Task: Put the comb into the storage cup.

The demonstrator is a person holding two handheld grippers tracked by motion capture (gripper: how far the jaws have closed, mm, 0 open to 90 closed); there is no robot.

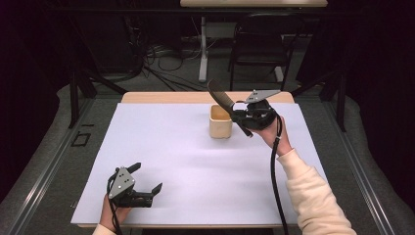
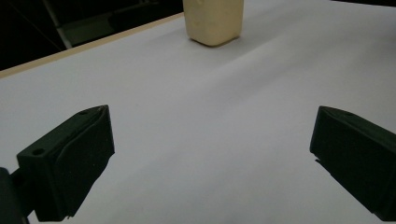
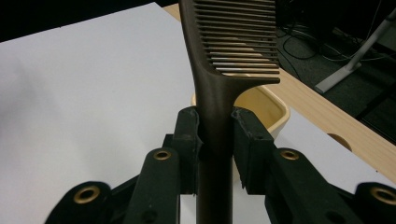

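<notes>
Left tongs (image 1: 145,182): jaws wide apart, holding nothing, low over the white counter (image 1: 195,166) at its near edge. Right tongs (image 3: 215,133): clamped on the handle of a brown comb (image 3: 233,51), long axis tilted, teeth end up and away, above the cream cup (image 1: 220,122) just beside them.

Comb (image 3: 219,93): dark brown, plain. Cup (image 1: 220,122): pale cream-yellow. Table cover (image 1: 195,161): white, unpatterned; wooden edge at 12 o'clock, light tan. Grippers (image 1: 142,186): black, grey top plates. Sleeve (image 1: 313,196): seemingly cream.
</notes>
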